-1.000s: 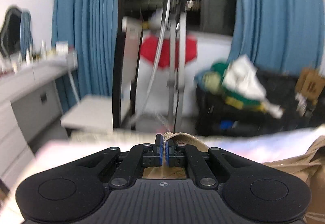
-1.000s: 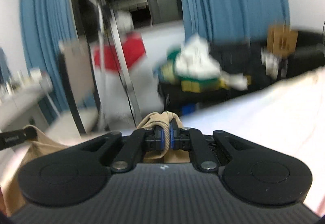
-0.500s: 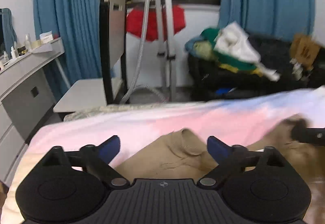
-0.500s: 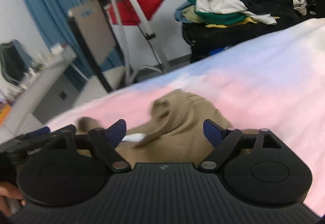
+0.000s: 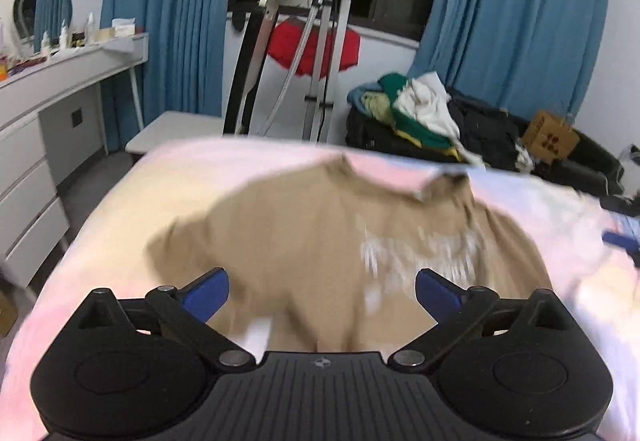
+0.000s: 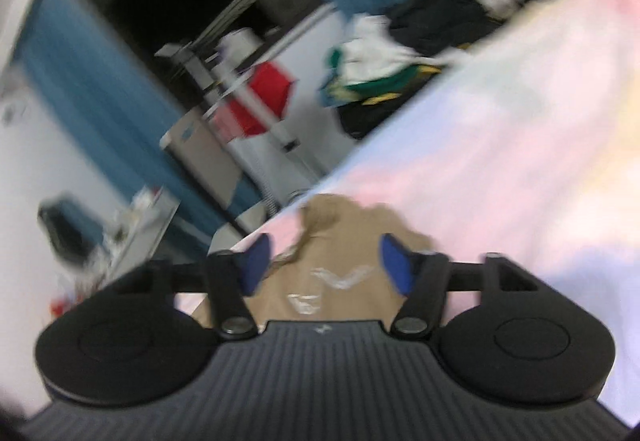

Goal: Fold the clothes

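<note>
A tan T-shirt (image 5: 320, 237) with a white print lies spread on the bed's pink and white sheet (image 5: 132, 201), collar toward the far edge. My left gripper (image 5: 322, 293) is open and empty above the shirt's near part. The shirt also shows in the right wrist view (image 6: 344, 241), blurred. My right gripper (image 6: 326, 265) is open and empty over it, and its view is tilted. A bit of the right gripper (image 5: 624, 237) shows at the right edge of the left wrist view.
Beyond the bed stand a garment steamer (image 5: 320, 53) with a red cloth, a pile of clothes (image 5: 416, 113) on a dark couch, and a cardboard box (image 5: 552, 137). A white dresser (image 5: 48, 101) is on the left. Blue curtains hang behind.
One second ago both grippers were shut on the shirt's collar. Both opened and let it go. The shirt now lies flat, and both grippers have pulled back above it.
</note>
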A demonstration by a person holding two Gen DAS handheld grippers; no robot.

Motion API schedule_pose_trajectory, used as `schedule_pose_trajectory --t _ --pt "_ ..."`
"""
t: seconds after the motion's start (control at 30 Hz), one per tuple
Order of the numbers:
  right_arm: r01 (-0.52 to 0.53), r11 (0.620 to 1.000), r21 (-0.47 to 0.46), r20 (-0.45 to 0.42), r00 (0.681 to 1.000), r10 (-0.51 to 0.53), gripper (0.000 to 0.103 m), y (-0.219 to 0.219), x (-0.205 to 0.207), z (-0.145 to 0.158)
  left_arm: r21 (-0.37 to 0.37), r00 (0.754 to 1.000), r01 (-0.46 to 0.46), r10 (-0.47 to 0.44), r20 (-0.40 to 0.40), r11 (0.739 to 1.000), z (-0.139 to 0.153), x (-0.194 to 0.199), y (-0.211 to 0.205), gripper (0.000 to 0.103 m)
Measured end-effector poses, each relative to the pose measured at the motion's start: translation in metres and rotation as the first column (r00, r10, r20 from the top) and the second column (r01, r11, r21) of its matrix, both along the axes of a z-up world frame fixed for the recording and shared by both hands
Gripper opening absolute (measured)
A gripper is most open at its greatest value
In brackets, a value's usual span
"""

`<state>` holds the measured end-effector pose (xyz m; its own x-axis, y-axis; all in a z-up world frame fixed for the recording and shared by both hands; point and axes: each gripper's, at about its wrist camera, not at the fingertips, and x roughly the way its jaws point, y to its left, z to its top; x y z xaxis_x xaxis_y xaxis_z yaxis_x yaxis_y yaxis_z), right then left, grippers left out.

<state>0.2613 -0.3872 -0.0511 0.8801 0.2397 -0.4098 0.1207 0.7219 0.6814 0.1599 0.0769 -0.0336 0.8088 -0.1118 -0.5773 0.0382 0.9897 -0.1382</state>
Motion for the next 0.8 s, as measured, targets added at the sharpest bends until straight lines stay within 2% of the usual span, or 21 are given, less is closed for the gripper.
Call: schedule_pose_trajectory --t 0.03,0.1,0.2,0.3,0.37,0.63,0.8 --pt "0.022 0.999 0.027 -0.014 1.000 -0.021 0.032 -0.010 -0.005 -0.012 0.005 1.000 0.001 -0.001 -0.013 1.000 -0.003 -0.017 -0.001 0.100" --pt "0.044 0.995 0.087 -0.045 0.998 -0.040 0.029 -0.026 -0.009 -0.040 0.010 1.000 0.009 -0.008 -0.029 1.000 -0.008 -0.049 -0.004 0.099" --pt "0.049 0.984 0.172 -0.100 0.994 -0.032 0.029 -0.038 -0.001 -0.077 -0.011 0.999 0.016 -0.016 -0.035 1.000 -0.012 -0.086 -0.009 0.099" --pt "0.052 0.972 0.230 -0.122 0.992 -0.024 0.029 -0.041 0.022 -0.103 -0.068 0.999 -0.004 0.002 -0.033 0.998 -0.020 -0.101 -0.011 0.099" --pt "0.057 0.969 0.241 -0.116 0.993 -0.030 0.029 -0.041 0.039 -0.114 -0.082 1.000 -0.024 0.023 -0.013 0.996 -0.025 -0.099 -0.013 0.099" --pt "0.017 0.934 0.356 -0.074 0.997 0.010 0.030 -0.035 0.107 -0.145 -0.183 0.994 -0.099 0.089 -0.062 0.978 -0.044 -0.062 -0.010 0.098" --pt "-0.061 0.943 0.328 -0.063 0.994 0.086 0.028 -0.009 0.131 -0.147 -0.191 0.992 -0.108 0.093 -0.088 0.976 -0.053 -0.053 -0.010 0.098"
